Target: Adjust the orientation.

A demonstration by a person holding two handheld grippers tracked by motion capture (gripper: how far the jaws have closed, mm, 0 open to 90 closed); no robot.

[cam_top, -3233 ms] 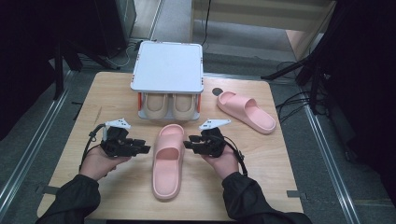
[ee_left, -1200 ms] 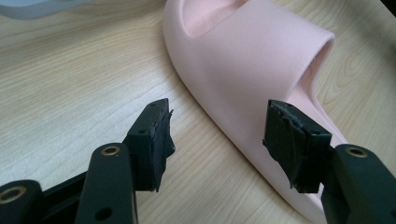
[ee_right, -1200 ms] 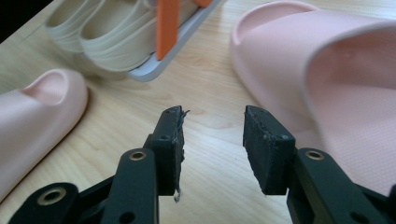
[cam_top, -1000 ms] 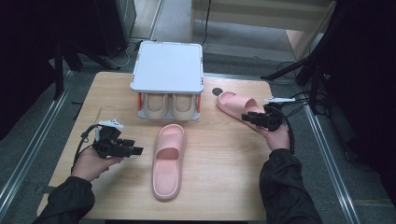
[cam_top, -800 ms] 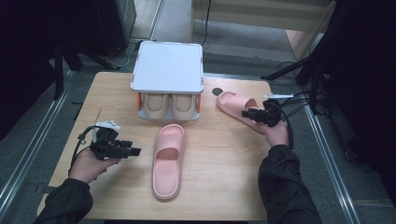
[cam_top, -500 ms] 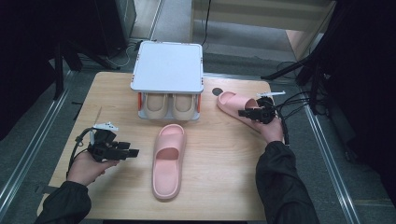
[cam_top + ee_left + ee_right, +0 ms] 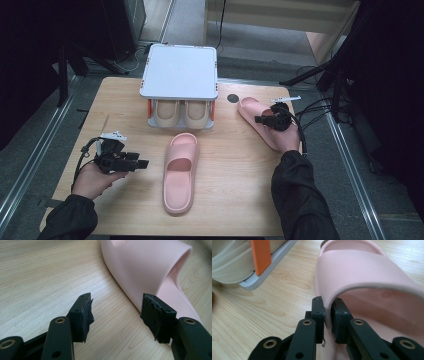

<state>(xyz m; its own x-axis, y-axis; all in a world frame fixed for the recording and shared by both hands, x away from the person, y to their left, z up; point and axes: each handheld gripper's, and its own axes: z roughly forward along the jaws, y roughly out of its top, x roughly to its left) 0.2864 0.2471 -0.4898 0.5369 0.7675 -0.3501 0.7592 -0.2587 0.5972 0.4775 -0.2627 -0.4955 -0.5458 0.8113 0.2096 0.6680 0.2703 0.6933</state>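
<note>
The right gripper [image 7: 326,312], its jaws having just been closing, pinches the side wall of the pink slipper [image 7: 372,272] at the table's [image 7: 235,200] right edge, near the shoe rack [image 7: 180,75], while the left gripper [image 7: 116,315] rests open beside the other slipper [image 7: 147,267].

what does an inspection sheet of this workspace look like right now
surface: wooden table, dry, no spills seen
job's things: right pink slipper near the table's right edge; middle pink slipper lying free in front of the rack
clutter: white shoe rack holding a beige pair; black round mark
grippers: right gripper just closed, fingers pinching the right slipper's side wall; left gripper open, beside the middle slipper
cables: black cables trailing off the right edge
surroundings: grey floor, metal rails, dark equipment
</note>
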